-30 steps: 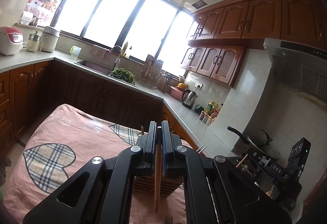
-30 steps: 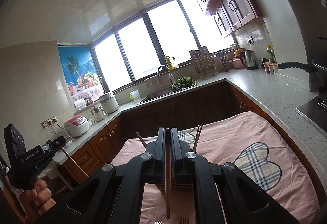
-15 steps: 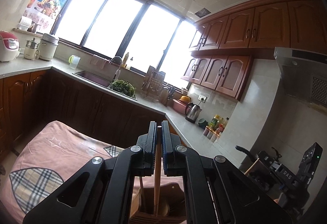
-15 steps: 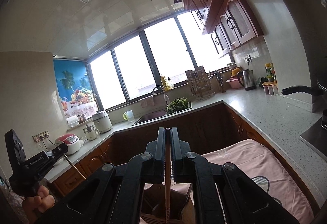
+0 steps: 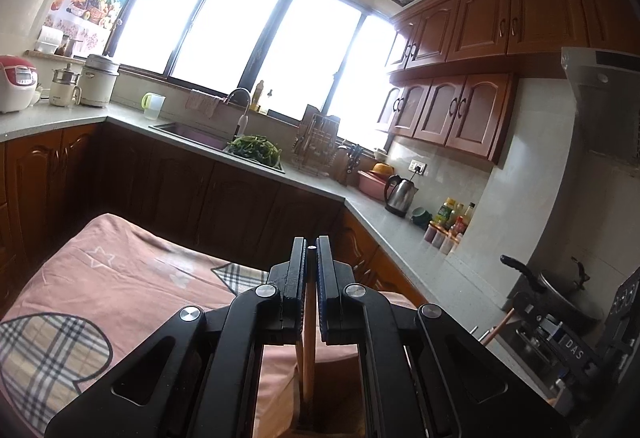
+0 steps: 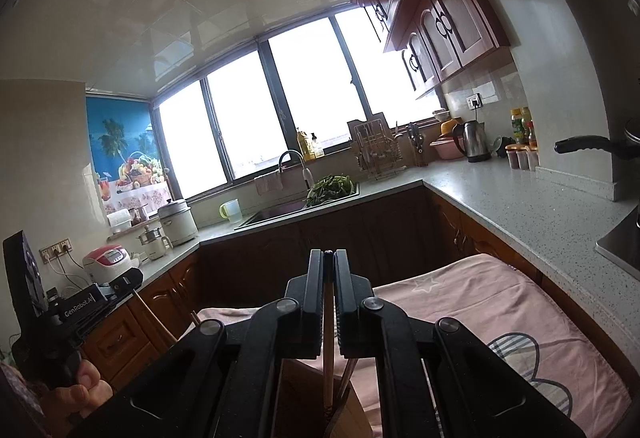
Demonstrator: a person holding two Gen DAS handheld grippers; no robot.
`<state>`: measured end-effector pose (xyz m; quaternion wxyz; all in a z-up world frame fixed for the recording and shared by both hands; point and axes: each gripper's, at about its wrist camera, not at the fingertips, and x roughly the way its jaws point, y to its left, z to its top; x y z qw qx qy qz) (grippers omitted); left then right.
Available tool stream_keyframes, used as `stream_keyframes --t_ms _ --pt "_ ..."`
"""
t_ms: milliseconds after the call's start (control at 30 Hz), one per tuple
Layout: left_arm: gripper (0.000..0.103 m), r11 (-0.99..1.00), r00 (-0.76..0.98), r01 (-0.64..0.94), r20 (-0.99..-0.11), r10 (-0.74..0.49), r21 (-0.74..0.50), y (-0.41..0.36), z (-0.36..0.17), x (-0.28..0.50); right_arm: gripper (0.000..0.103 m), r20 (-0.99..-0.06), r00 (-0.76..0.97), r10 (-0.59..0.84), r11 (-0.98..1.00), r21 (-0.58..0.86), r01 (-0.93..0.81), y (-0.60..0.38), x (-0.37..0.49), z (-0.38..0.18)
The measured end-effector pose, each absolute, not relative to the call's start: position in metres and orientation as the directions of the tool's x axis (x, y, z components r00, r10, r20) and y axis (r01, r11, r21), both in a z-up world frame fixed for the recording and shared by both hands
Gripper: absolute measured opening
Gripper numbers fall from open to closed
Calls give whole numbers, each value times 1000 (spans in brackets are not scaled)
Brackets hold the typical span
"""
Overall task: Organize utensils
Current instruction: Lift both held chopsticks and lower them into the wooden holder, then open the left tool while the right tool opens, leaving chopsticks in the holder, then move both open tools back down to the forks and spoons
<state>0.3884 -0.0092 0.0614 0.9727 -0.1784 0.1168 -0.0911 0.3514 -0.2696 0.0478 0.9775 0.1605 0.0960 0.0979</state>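
Observation:
My left gripper (image 5: 311, 250) is shut on a wooden chopstick (image 5: 309, 350) that hangs down between its fingers into a wooden utensil holder (image 5: 332, 394) below. My right gripper (image 6: 328, 254) is shut on another wooden chopstick (image 6: 328, 354), which reaches down into the same holder (image 6: 352, 418), next to other sticks standing in it. The left gripper also shows in the right wrist view (image 6: 80, 312) at far left, held by a hand. The right gripper shows in the left wrist view (image 5: 568, 342) at far right.
The holder stands on a table with a pink cloth with plaid hearts (image 5: 100, 298). Wooden cabinets and a grey counter (image 6: 520, 206) ring the room, with a sink (image 5: 192, 130), a kettle (image 5: 400, 190) and a pan (image 5: 560, 290) on the stove.
Both grippers have come down over the holder with their chopsticks. The holder has slid from ahead of the fingers to under them, and the chopstick ends now sit inside it.

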Motion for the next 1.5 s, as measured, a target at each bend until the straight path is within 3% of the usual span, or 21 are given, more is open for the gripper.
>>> stream_keyframes --t_ms 433,1000,1067,1100,1133,1167,1200,1267,1333,1400,1500 --pt "5 920 917 128 -308 -252 -371 -23 21 411 5 -248 940 235 919 371 -132 -267 365 6" --pt "7 924 909 129 -329 -255 -359 -22 23 410 10 -273 930 245 917 376 -132 -270 368 13" --pt "26 922 906 131 -333 -260 -363 -21 25 409 15 -265 931 250 915 379 -138 -271 366 16" --pt "32 922 907 128 -333 -258 -367 -20 26 407 30 -260 931 256 911 386 -143 -272 365 17" --pt "41 921 910 124 -328 -255 -370 -18 27 403 53 -252 933 258 908 393 -146 -274 362 19" --pt "44 920 913 123 -322 -252 -372 -16 27 399 60 -240 936 257 905 399 -147 -275 359 21" --pt "46 919 914 123 -319 -252 -373 -15 28 396 64 -226 941 253 903 404 -146 -277 356 24" --pt "63 919 914 116 -322 -247 -376 -11 29 389 64 -211 946 248 900 411 -144 -280 349 28" --pt "74 918 915 102 -326 -238 -384 -6 29 381 79 -203 946 254 891 430 -148 -283 344 31" --pt "83 916 914 84 -336 -228 -393 -1 29 373 87 -199 944 262 884 443 -152 -286 339 31" --pt "91 912 908 56 -358 -216 -407 9 29 359 93 -208 939 275 881 445 -159 -287 331 30"
